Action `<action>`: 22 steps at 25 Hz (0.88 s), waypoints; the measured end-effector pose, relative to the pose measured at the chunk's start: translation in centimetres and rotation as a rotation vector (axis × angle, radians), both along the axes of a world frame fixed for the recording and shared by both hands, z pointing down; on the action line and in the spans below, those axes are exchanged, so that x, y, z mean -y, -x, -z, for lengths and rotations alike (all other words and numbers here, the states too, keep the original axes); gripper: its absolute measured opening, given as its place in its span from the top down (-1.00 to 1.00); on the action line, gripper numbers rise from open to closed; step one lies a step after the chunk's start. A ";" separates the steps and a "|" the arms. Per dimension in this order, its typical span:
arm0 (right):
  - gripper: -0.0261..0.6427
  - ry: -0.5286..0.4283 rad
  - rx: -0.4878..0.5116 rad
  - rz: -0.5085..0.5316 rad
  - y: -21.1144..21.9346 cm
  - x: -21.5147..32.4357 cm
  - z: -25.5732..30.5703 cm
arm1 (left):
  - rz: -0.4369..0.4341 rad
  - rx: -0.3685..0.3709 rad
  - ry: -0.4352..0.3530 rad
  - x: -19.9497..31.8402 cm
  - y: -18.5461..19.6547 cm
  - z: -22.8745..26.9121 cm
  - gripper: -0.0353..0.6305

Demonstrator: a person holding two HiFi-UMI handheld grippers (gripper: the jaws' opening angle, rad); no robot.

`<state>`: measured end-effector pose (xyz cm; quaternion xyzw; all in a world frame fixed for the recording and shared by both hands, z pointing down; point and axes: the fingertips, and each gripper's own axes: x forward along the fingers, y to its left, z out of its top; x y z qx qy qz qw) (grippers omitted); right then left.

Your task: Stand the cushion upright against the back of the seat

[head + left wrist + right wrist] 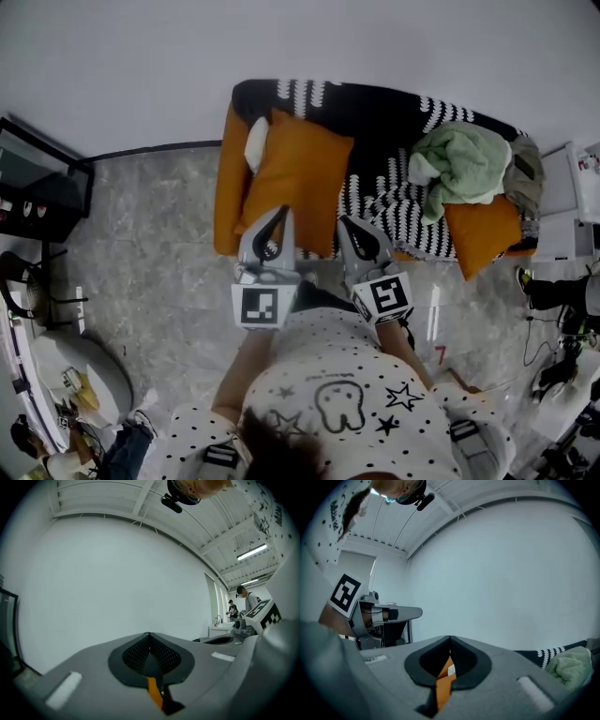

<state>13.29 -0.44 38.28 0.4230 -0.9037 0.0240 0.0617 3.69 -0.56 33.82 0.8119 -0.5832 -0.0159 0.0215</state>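
The cushion [300, 178] is lying at the left end of the sofa [394, 117], just beside the orange armrest [228, 187]. Its far corner is reaching toward the back and its near edge is coming to the front of the seat. Whether it is leaning or lying flat I cannot tell from above. A white thing [255, 142] is peeking out between it and the armrest.

The left gripper [279, 216] is hovering over the cushion's near edge with its jaws pressed together on nothing. The right gripper [349, 225], just beside the near right corner, is also showing jaws meeting at the tips (the orange sliver in each gripper view is, I judge, cushion seen past the jaws, not cloth caught in them).

No hold is possible until the jaws are opening. Nudging with closed tips is risking a slide off the front edge or over the armrest. A pinch on one corner alone is likely to leave the soft filling slumping, so the cushion is folding rather than standing.
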 end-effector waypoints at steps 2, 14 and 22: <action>0.93 0.016 0.007 0.003 0.0 0.2 -0.5 | 0.000 0.002 0.011 0.2 -0.2 0.0 0.90; 0.93 0.030 0.002 -0.003 1.5 3.5 -0.4 | -0.034 -0.034 0.012 3.7 0.7 0.1 0.90; 0.93 0.029 -0.009 -0.049 2.4 8.4 0.1 | -0.103 0.017 -0.026 8.7 1.5 1.6 0.89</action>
